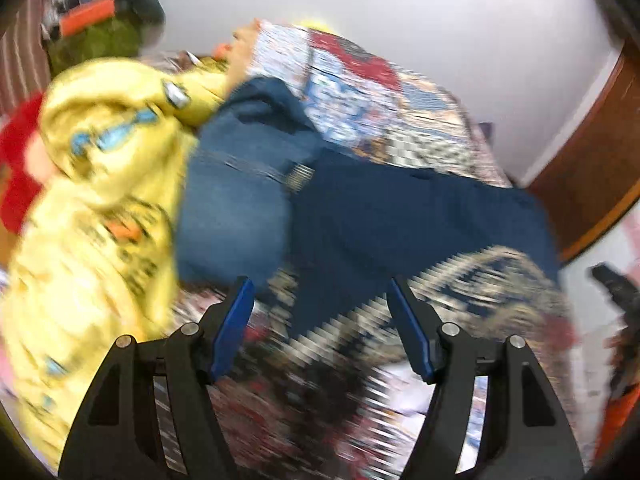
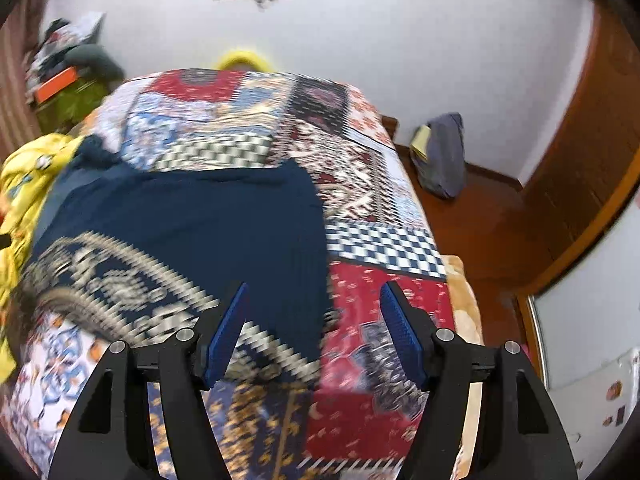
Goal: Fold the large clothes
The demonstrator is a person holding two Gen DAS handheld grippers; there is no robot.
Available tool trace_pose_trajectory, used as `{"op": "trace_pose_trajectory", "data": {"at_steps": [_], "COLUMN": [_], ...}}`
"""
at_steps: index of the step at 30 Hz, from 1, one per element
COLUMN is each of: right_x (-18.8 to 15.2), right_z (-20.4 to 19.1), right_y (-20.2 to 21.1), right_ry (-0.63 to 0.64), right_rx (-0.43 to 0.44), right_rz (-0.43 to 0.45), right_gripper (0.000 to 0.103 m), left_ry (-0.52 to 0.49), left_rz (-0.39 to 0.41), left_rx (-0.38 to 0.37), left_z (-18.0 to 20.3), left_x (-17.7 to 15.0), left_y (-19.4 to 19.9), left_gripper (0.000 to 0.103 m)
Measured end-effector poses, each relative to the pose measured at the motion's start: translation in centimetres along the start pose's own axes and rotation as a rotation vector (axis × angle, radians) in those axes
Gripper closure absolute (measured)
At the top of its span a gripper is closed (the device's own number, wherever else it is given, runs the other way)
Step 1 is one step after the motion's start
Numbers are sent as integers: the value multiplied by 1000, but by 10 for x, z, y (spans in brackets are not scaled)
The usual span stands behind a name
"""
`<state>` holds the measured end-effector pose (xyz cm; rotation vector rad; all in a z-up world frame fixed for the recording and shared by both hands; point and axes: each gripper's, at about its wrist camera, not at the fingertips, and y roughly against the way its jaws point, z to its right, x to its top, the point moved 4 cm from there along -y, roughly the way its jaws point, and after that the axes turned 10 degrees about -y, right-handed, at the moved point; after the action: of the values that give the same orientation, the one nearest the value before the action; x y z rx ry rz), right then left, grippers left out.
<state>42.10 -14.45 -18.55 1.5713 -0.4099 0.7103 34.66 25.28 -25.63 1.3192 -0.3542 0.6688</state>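
Nearest the onlooker, the left gripper (image 1: 320, 296) is hanging over the bed with its two blue-padded jaws standing well apart and nothing between them. The right gripper (image 2: 314, 300) is showing the same: jaws wide, pads bare, gripping nothing.

Just beyond both claws, one large navy-blue garment with a cream paisley border (image 1: 400, 216) (image 2: 192, 224) is lying spread flat on the patchwork bedspread of red, blue and checked panels (image 2: 380, 248). In the left wrist view its patterned hem is lying directly past the fingertips; in the right wrist view the garment is sitting ahead and to the left of the claw, its right edge running away between the two jaws. Its long axis is running from the near patterned hem toward the far side of the bed. Whether either claw is touching it cannot be told; the blur is heavy.

Beside it, to the left, one faded blue denim piece (image 1: 236, 200) is lying against it, and one crumpled yellow printed garment (image 1: 100, 184) is heaped further left. Behind stands a white wall (image 2: 360, 32).
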Motion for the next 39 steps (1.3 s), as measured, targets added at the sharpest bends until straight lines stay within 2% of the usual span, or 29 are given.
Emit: {"op": "trace_pose_trajectory", "data": {"at_steps": [4, 5, 8, 10, 13, 16, 20, 23, 29, 31, 36, 39], "right_x": [-13, -17, -28, -34, -41, -45, -44, -45, -49, -50, -53, -52], "right_z": [-27, -32, -47, -54, -60, -62, -59, -57, -59, -61, -62, -61], "right_y": [7, 7, 7, 5, 3, 0, -10, -18, -34, -37, -43, -46], "right_ry": [55, 65, 108, 133, 156, 166, 147, 120, 102, 107, 98, 83], "right_rx": [38, 44, 55, 53, 49, 50, 49, 54, 56, 54, 64, 78], "right_rz": [-3, -6, -18, -27, -39, -49, -63, -81, -119, -122, -133, -145], "right_gripper": [37, 37, 37, 37, 37, 37, 37, 37, 37, 37, 37, 37], "left_ry": [64, 96, 147, 176, 274, 392, 483, 449, 383, 379, 408, 422], "left_rz": [-34, -53, -109, -133, -133, -95, -65, -14, 111, 145, 102, 100], "left_rx": [-173, -238, -355, -393, -472, -474, -501, -488, -430, -432, -370, -360], "left_z": [29, 37, 54, 62, 59, 43, 30, 38, 45, 44, 20, 15], "left_x": [-17, -24, -39, -47, -54, -53, -49, -43, -23, -14, -2, -4], "left_y": [-3, -8, -24, -32, -47, -59, -78, -79, -56, -50, -75, -92], "left_gripper": [35, 35, 35, 35, 35, 35, 35, 35, 35, 35, 35, 35]}}
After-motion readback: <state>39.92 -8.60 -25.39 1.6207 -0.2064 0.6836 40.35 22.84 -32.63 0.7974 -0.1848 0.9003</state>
